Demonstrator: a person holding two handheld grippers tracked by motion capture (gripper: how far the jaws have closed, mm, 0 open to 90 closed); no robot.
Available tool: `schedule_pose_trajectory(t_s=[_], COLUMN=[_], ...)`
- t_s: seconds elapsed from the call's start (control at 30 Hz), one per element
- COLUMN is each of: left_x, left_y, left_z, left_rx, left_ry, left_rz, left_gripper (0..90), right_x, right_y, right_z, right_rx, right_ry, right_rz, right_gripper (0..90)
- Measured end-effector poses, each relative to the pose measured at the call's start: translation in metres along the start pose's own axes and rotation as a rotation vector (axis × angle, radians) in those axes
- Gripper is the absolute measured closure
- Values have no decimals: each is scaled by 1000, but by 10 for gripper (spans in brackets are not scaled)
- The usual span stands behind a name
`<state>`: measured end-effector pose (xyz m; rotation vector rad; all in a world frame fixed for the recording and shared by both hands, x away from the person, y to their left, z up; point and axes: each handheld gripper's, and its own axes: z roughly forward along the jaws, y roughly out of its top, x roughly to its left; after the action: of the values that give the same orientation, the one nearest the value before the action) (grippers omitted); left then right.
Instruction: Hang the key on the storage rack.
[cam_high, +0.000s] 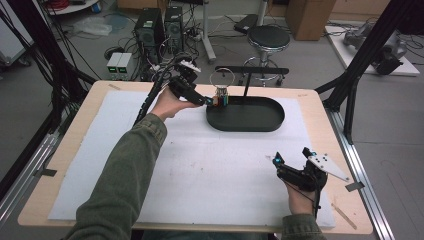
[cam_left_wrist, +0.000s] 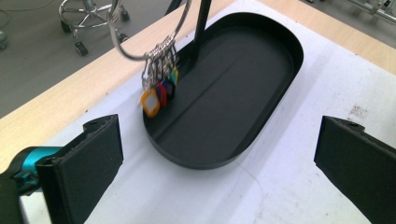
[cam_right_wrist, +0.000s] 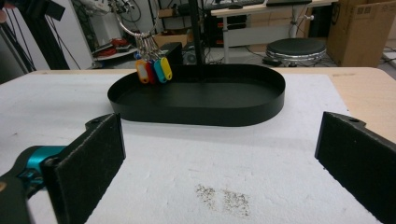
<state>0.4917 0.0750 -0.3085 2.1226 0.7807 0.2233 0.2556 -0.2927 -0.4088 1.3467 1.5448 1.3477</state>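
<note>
The left gripper (cam_high: 208, 100) is hovering at the near-left end of the black oval tray (cam_high: 270, 120), its jaws spread wide and gripping nothing. The left hand (cam_high: 167, 105) is reaching well forward across the white mat (cam_high: 200, 165) covering the table (cam_high: 65, 150).

Just ahead of that gripper, a large metal ring (cam_left_wrist: 140, 42) is hanging from the black stand (cam_left_wrist: 200, 32) that is rising out of the tray. A cluster of coloured key tags (cam_left_wrist: 159, 93) is dangling from the ring over the tray's left end: an orange one is sitting nearest in the left gripper view, with red, blue and yellow behind it. Whether the tags are touching the tray floor is impossible to tell.

Over at the near-right of the table, the right gripper (cam_high: 292, 156) is resting low in the right hand (cam_high: 299, 197), well apart from the tray. Its jaws are also standing fully apart, with nothing between them. In the right gripper view they are pointing across the mat toward the tray's long side, and the tags are showing at its far left. A patch of dark specks (cam_right_wrist: 223, 196) is marking the mat between these 2 jaws.

Beyond the table, a round stool (cam_high: 269, 37) is standing on the floor.
</note>
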Motion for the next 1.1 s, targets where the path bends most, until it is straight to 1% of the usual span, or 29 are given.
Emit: schedule_pose_trajectory(t_s=[0.27,0.33,0.57,0.63,0.7,0.77,0.93,1.1], left_x=[1,1,2,3,4,5,6,6], left_y=[-19,-23,-39,-44,-49,-54,-66,-80], left_z=[-10,-14,-29,-32,-35,-38,-48,-59], left_rx=[5,7,-13,-15,-15,-13,-28,-40], left_ry=[22,31,44,58,60,64,69,81], left_rz=[-12,-8,-23,-16,-23,-24,-31,-41], left_gripper=[16,16,16,16,16,16,16,16], right_x=[0,0,2,2,2,2,3,2], right_y=[0,0,0,0,0,0,0,0], right_z=[1,1,1,2,2,2,3,3], right_rx=[2,1,1,2,2,6,3,5], right_ry=[-4,-5,-2,-2,-2,-3,-5,-5], right_rz=[-4,-2,-5,-10,-18,-15,-26,-23], right_gripper=[5,6,6,5,5,6,5,6])
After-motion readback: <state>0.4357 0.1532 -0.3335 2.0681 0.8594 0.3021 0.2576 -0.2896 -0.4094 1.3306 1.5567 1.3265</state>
